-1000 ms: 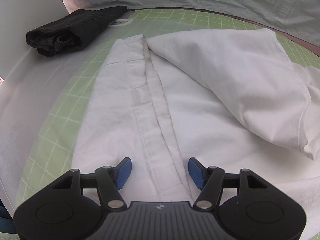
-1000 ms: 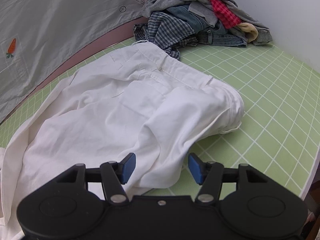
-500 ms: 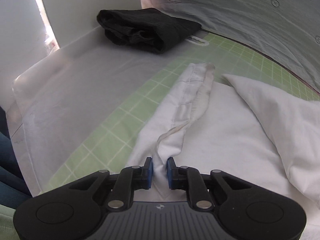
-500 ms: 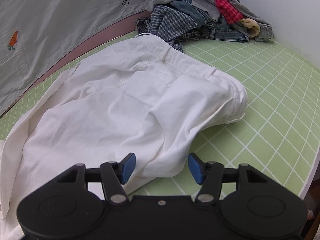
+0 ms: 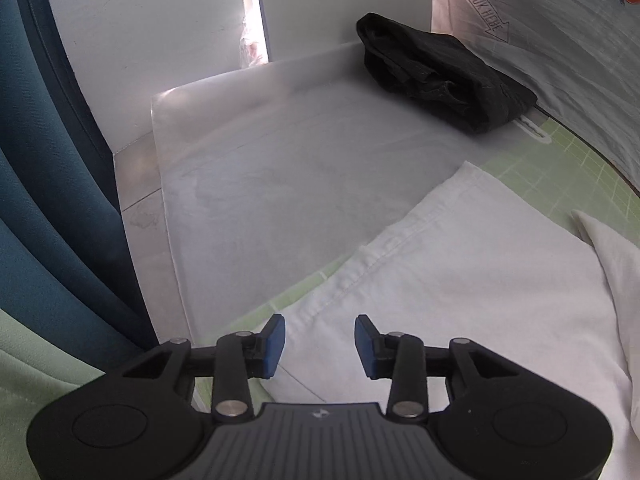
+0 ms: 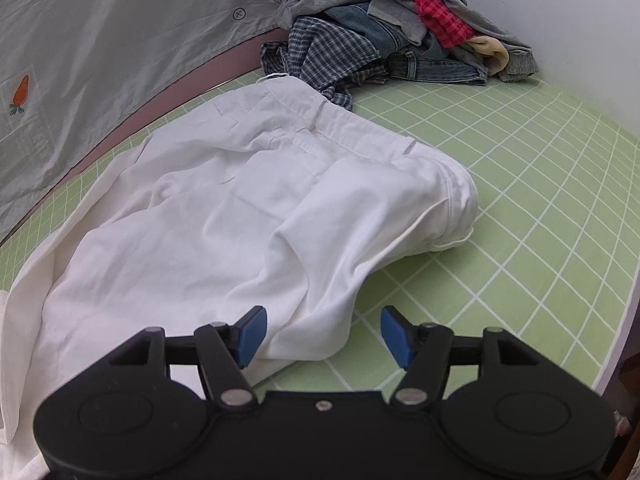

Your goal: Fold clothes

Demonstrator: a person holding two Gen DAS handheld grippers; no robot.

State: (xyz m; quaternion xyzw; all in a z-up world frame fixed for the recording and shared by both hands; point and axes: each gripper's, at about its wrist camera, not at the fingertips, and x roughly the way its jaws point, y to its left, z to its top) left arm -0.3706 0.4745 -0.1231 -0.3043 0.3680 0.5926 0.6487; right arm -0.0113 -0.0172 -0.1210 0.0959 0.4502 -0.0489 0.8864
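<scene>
White trousers [image 6: 240, 220] lie spread on the green grid mat [image 6: 520, 200], waistband toward the far clothes pile, one leg folded over the other. My right gripper [image 6: 323, 334] hovers over the near fold of that leg; its jaws are opening and the blue pads do not press the cloth. In the left wrist view a flat trouser leg [image 5: 460, 280] ends at a stitched hem near my left gripper [image 5: 320, 344]. Its jaws are opening too, with the cloth's edge lying loose beneath them.
A folded black garment [image 5: 444, 76] rests at the back on a pale sheet [image 5: 280, 168]. A heap of mixed clothes [image 6: 396, 36] sits at the mat's far corner. Grey cloth with a carrot print [image 6: 100, 32] backs the mat. A blue curtain [image 5: 48, 200] hangs at the left.
My left gripper shut on the trouser leg's seam, carried it leftward while rolling, and has now let go. The right gripper kept its place, jaws a little wider.
</scene>
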